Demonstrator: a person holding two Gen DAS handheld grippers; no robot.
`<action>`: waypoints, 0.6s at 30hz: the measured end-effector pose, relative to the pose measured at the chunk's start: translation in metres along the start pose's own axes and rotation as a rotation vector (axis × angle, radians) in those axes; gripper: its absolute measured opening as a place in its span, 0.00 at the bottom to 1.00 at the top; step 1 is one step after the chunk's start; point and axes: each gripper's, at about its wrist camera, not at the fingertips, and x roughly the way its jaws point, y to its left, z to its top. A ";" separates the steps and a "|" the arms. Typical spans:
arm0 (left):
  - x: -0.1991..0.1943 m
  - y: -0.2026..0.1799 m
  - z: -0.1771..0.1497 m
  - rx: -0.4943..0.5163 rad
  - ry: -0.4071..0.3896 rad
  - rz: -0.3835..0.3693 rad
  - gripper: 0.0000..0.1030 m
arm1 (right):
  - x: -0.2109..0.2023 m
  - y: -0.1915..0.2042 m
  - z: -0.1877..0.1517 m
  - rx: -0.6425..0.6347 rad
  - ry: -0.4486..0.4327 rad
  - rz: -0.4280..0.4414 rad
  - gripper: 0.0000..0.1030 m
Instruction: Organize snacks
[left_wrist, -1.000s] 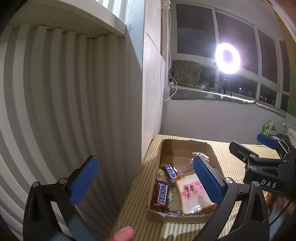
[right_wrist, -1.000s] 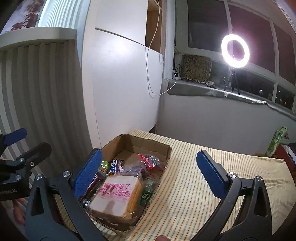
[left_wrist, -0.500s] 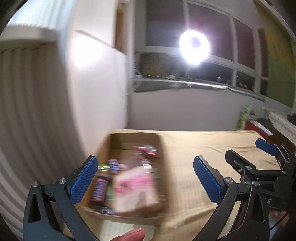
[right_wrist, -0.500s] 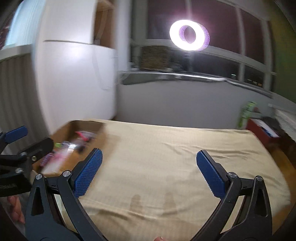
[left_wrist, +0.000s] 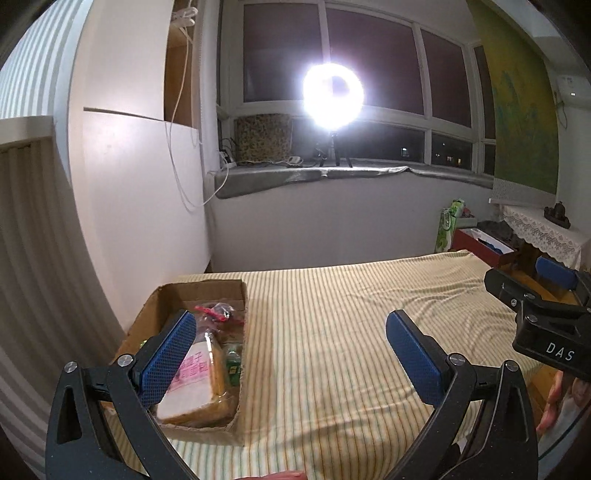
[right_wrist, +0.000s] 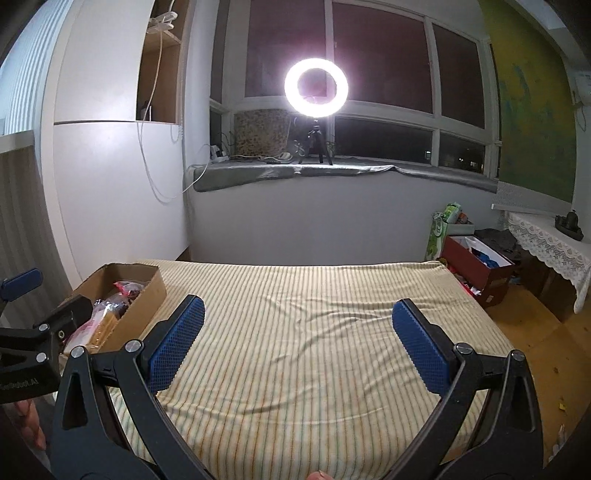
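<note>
A cardboard box (left_wrist: 207, 291) (right_wrist: 147, 291) of snacks sits at the left end of a striped cloth surface (left_wrist: 351, 332) (right_wrist: 314, 325). Inside lie a wrapped bread slice with a pink label (left_wrist: 195, 380), a red-and-clear packet (left_wrist: 218, 308) (right_wrist: 125, 288) and small green wrappers (left_wrist: 232, 363). My left gripper (left_wrist: 290, 347) hangs open above the cloth, its left finger in front of the box. My right gripper (right_wrist: 297, 339) is open over the bare middle of the cloth, with nothing between its fingers. Each gripper shows at the edge of the other's view.
A white cabinet (left_wrist: 140, 192) stands directly left of the box. A ring light (right_wrist: 316, 86) glares from the windowsill behind. A red box (right_wrist: 476, 266) and a green package (right_wrist: 437, 232) stand off the far right corner, beside a lace-covered table (right_wrist: 546, 240).
Both views have swung right, away from the box and the ribbed wall. The box has slid from the centre to the left of each view. Both grippers stay open.
</note>
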 end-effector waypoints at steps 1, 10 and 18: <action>-0.001 0.000 -0.001 -0.001 0.002 0.002 0.99 | 0.000 0.002 0.000 -0.001 0.001 0.005 1.00; -0.006 0.001 -0.003 -0.006 0.007 0.010 0.99 | -0.001 0.008 -0.001 -0.011 0.004 0.013 1.00; -0.007 0.002 -0.003 -0.005 0.010 0.004 0.99 | 0.002 0.011 -0.002 -0.019 0.012 0.018 1.00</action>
